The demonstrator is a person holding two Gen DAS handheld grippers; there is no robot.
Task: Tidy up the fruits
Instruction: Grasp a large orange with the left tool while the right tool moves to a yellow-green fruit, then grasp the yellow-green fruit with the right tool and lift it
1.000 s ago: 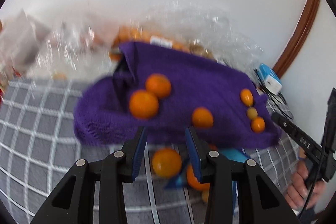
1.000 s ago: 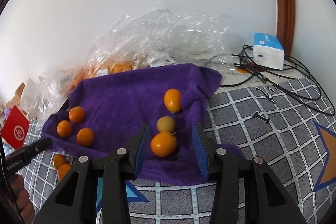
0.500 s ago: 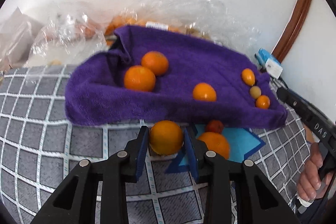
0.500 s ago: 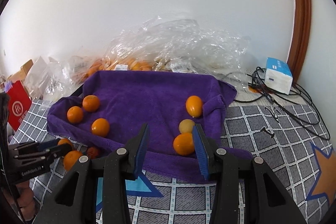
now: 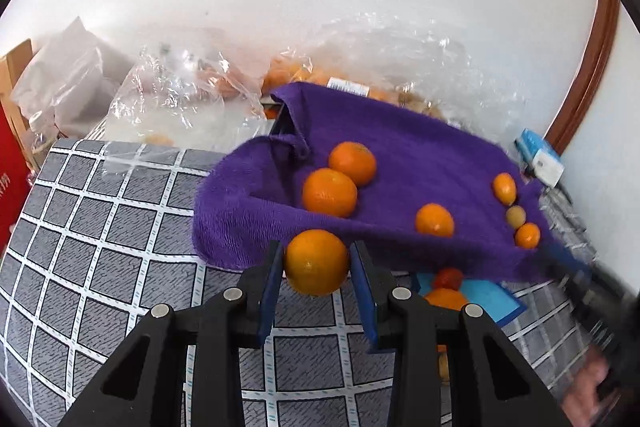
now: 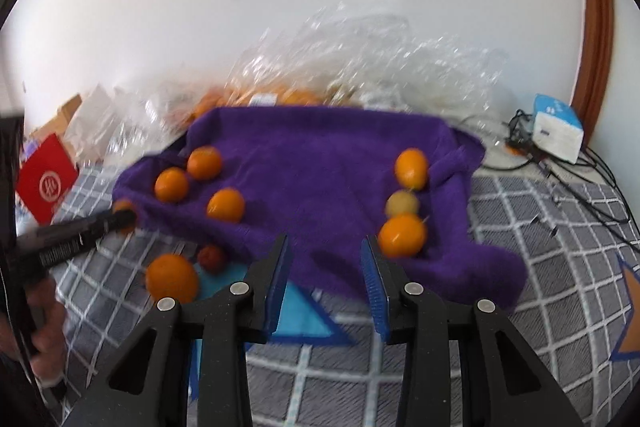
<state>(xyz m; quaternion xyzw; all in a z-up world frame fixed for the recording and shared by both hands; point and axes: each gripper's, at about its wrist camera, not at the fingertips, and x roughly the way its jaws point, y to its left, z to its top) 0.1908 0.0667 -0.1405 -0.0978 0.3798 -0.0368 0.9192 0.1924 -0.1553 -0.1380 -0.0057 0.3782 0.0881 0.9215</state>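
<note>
- Left gripper (image 5: pixel 316 267) clamped on an orange (image 5: pixel 317 262), lower centre of frame, at the near edge of the purple towel (image 5: pixel 400 155).
- Right gripper (image 6: pixel 325 267) spread apart, empty, bottom centre, over the towel's front hem.
- Six fruits rest on the towel.

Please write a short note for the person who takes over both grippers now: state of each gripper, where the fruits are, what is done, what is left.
Left gripper: shut on an orange, held just before the towel's near edge.
Right gripper: open, holding nothing, pointed at the towel.
On the towel: three oranges at its left; at its right, two orange fruits with a pale yellow fruit between them.
Off the towel, on the checked cloth: one orange and a small red fruit.
Done: six fruits lie on the towel.
Left: probably place the held orange, then the two loose fruits.
</note>
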